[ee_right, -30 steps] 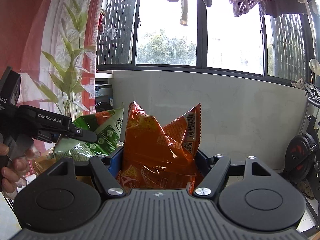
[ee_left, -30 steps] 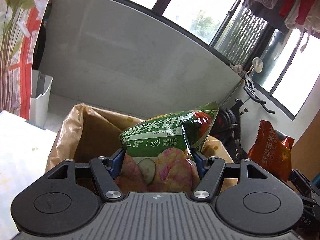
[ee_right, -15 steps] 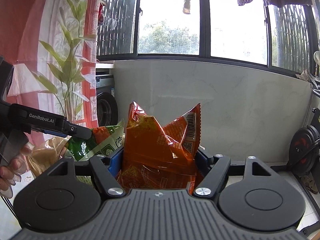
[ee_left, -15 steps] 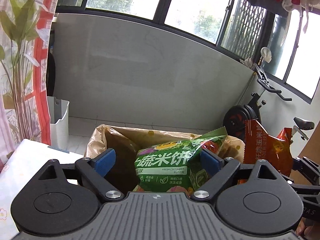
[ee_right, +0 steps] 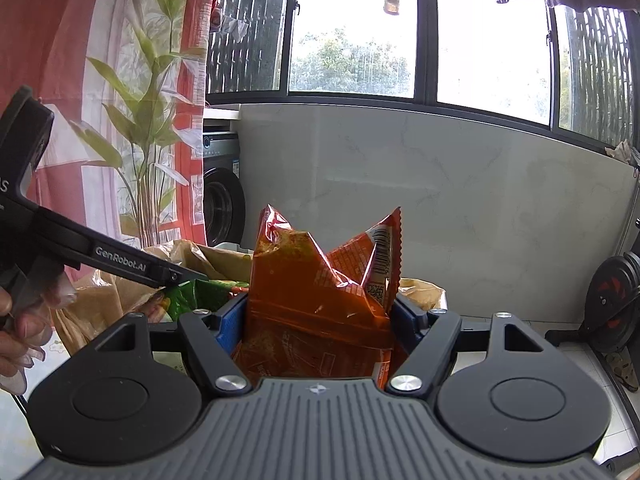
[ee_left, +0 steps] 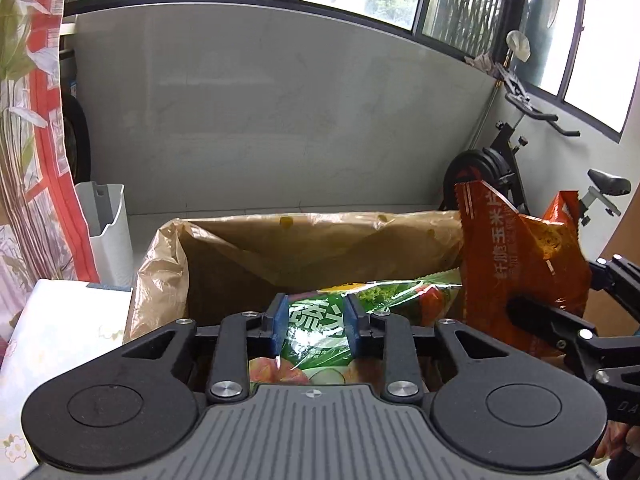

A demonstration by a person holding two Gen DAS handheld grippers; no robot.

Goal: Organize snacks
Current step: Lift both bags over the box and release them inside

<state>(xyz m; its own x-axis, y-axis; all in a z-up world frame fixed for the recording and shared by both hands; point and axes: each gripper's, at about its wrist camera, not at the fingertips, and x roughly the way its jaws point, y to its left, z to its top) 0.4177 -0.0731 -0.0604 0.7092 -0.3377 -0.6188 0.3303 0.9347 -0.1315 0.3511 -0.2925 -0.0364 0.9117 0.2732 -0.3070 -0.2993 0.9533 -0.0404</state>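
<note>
At the tabletop's (ee_left: 60, 328) far edge sits the big brown-lined box (ee_left: 312, 248), mouth open, and both claws are right over it. The green snack bag (ee_left: 320, 332) lies inside the box against its near wall, with the left claw (ee_left: 316, 322) straddling its upper part: the blue pads (ee_left: 280, 320) stand narrow and are closing in, the foil bulging between them, though whether they press it yet is hard to call. To the right, the orange snack bag (ee_right: 320, 300) stands upright in the right claw (ee_right: 318, 320), pinched firmly between the blue pads, above the box's right rim. A hand (ee_right: 16, 332) grips the left handle.
</note>
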